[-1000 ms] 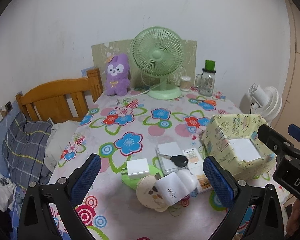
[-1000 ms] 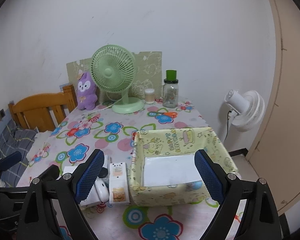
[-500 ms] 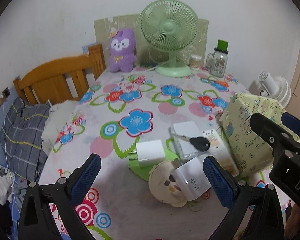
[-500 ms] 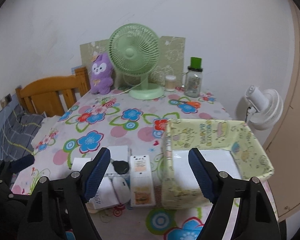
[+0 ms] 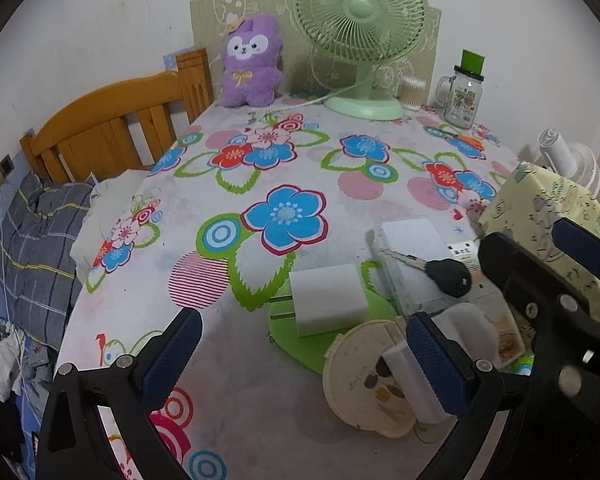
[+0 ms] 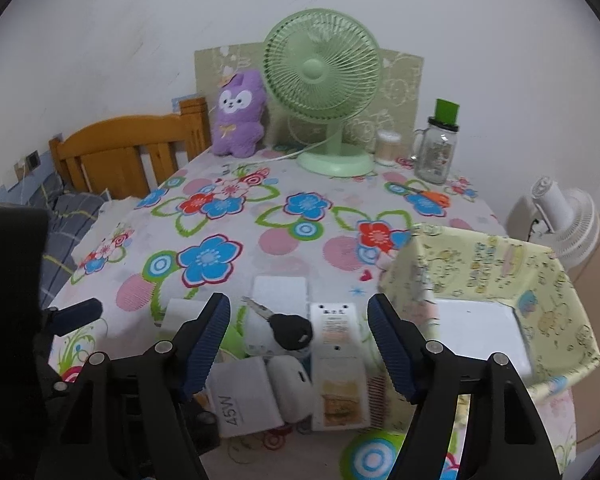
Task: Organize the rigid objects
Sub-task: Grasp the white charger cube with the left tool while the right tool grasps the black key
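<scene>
Right gripper (image 6: 298, 344) angled down, closing above key (image 6: 290, 334) (untouched); left gripper (image 5: 300, 350) wide, empty.

Matt white plastic charger (image 5: 327, 298), wooden headboard (image 5: 112, 128).

Left tongs (image 5: 300, 354) gape; right tongs (image 6: 299, 346) closing, empty.

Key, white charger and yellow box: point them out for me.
key (image 6: 290, 332): right wrist view, on its black head.
white charger (image 5: 327, 298): left wrist view, on its top face.
yellow box (image 6: 496, 268): right wrist view, on its far inner wall.
</scene>
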The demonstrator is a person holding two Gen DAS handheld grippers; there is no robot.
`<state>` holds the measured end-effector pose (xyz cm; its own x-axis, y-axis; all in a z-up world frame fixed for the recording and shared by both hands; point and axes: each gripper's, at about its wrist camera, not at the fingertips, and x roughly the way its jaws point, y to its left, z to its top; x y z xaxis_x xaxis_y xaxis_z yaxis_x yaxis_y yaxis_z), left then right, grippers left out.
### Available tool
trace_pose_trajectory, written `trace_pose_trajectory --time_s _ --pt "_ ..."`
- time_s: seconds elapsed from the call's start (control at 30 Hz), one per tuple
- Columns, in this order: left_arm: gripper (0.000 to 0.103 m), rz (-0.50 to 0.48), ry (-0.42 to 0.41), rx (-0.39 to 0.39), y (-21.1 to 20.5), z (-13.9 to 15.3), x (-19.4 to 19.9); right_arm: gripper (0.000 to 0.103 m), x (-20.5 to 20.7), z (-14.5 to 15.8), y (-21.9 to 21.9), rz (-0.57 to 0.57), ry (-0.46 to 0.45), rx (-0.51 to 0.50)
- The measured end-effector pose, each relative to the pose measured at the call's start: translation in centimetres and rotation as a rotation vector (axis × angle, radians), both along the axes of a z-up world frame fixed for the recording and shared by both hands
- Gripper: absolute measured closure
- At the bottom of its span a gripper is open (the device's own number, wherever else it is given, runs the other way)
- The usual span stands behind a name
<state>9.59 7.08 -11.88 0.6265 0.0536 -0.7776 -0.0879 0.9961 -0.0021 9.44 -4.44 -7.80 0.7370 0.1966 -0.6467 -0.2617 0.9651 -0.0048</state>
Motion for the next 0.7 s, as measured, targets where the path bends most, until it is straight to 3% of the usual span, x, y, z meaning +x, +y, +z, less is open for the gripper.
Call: trace_pose_trajectory --time_s 0.47,0.57,0.7 --pt "0.0 0.013 0.051 0.038 0.5 -2.1 2.6 0.032 3.9 -3.7 1.0 -0.033 0.152 0.017" --pt "0.0 0.008 0.06 0.046 0.5 -2.5 2.9 0.038 4.4 -4.4 0.8 -0.043 0.184 0.023" --pt "0.0 0.001 0.066 0.041 0.5 -2.8 3.5 0.039 5.0 -5.2 0.4 -0.056 0.222 0.042"
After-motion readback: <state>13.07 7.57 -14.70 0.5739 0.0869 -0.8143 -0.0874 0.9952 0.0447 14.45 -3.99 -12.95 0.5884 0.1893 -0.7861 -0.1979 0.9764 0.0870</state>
